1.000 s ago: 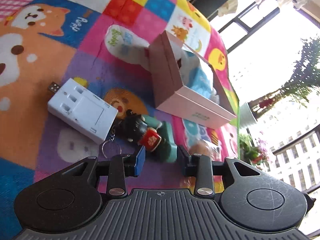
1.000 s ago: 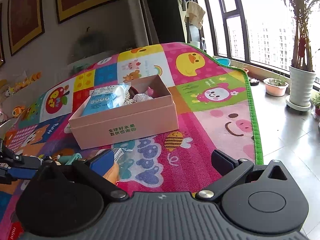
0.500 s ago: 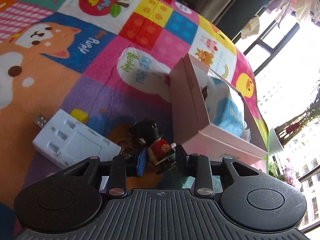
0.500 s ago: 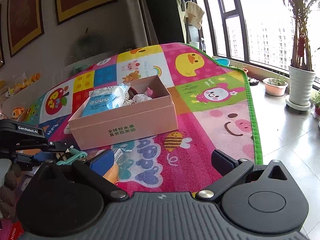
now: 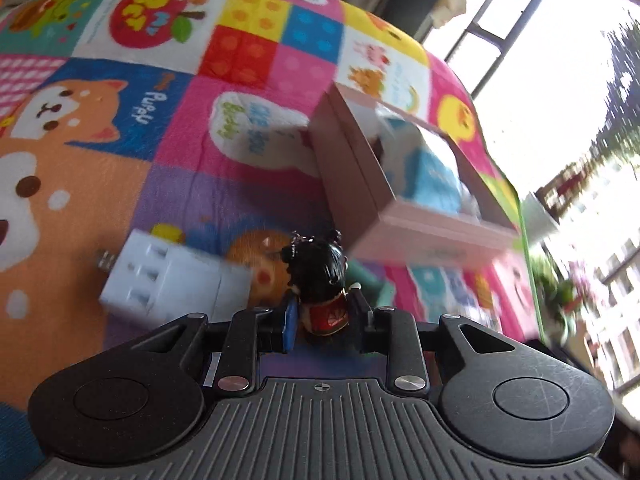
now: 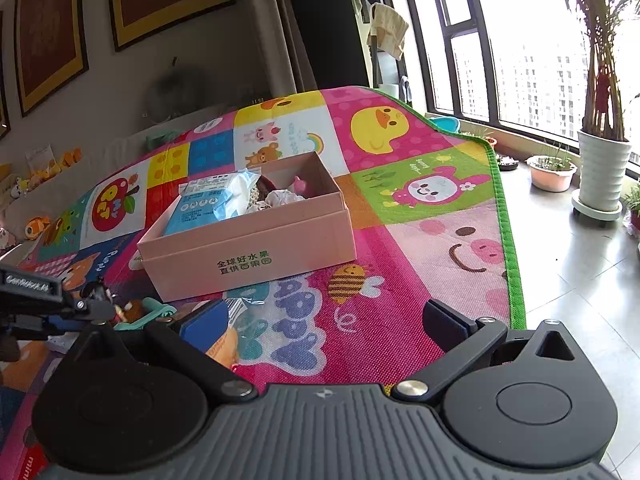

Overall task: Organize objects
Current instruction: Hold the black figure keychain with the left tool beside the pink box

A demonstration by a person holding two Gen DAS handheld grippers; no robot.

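A small doll keychain (image 5: 320, 276), black-haired with a red body, stands between the pads of my left gripper (image 5: 322, 316), which is shut on it just above the play mat. The open pink cardboard box (image 5: 348, 176) lies just beyond it to the right. In the right wrist view the box (image 6: 248, 248) holds a blue tissue pack (image 6: 212, 200) and a few small items. My right gripper (image 6: 320, 320) hangs open over the mat in front of the box, with nothing between its fingers. The left gripper (image 6: 84, 308) shows at that view's left edge.
A white plug adapter (image 5: 160, 280) lies left of the doll, and a teal object (image 6: 150, 314) lies beside it. An orange packet (image 6: 224, 344) sits under my right gripper's left finger. The mat's green edge (image 6: 508, 240) borders tiled floor with plant pots (image 6: 604, 172).
My left gripper moved in over the doll keychain and closed its jaws on it, rolling somewhat as it did. The right gripper stayed still.
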